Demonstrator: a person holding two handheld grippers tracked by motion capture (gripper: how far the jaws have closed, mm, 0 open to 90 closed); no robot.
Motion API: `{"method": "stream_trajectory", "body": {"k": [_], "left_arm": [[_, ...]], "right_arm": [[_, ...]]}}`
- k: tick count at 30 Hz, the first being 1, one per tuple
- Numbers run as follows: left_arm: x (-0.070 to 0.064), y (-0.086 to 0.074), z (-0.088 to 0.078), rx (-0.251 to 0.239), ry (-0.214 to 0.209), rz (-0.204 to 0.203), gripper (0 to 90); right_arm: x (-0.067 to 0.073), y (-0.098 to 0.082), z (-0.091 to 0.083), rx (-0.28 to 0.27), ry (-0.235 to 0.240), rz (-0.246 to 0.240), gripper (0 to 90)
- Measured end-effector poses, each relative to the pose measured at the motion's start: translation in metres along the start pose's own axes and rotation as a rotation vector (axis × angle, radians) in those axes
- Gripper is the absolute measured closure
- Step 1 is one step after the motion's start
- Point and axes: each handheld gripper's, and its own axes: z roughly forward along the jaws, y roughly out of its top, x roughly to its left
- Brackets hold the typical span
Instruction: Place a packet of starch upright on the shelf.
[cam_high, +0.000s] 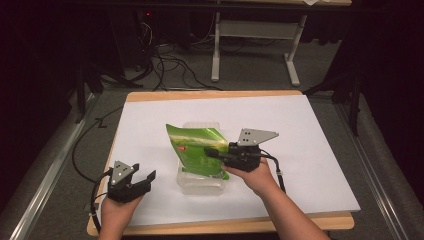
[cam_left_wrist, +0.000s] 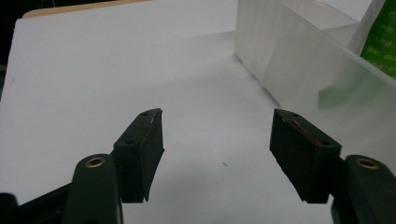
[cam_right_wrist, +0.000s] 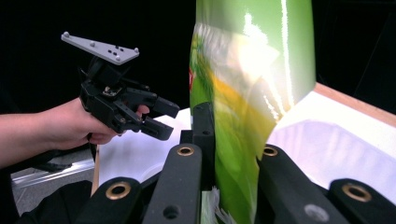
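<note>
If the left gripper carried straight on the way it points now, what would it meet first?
Probably nothing close: ahead of the open left gripper lies bare white table sheet. The clear plastic container stands off to its right, likely just outside that line, though depth is unclear.

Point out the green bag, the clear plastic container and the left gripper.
green bag (cam_high: 196, 148): high view, middle of its printed face.
clear plastic container (cam_high: 202, 184): high view, near end wall.
left gripper (cam_left_wrist: 217, 144): left gripper view, midway between its open fingertips.
</note>
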Motion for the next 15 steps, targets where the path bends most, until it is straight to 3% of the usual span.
{"method": "stream_trajectory", "body": {"k": [11,15], "left_arm": [[-0.0020,-0.0001,-0.0003,-0.003,-0.001,0.005,35.3],[-0.0030,-0.0001,0.0006,0.004,-0.001,0.010,35.3]], "right_arm": [[0.0025,-0.0011,0.0069,-0.001,-0.017,-0.011,86.4],[0.0018,-0.0002,0.0048,0.003,-0.001,0.006,86.5]]}}
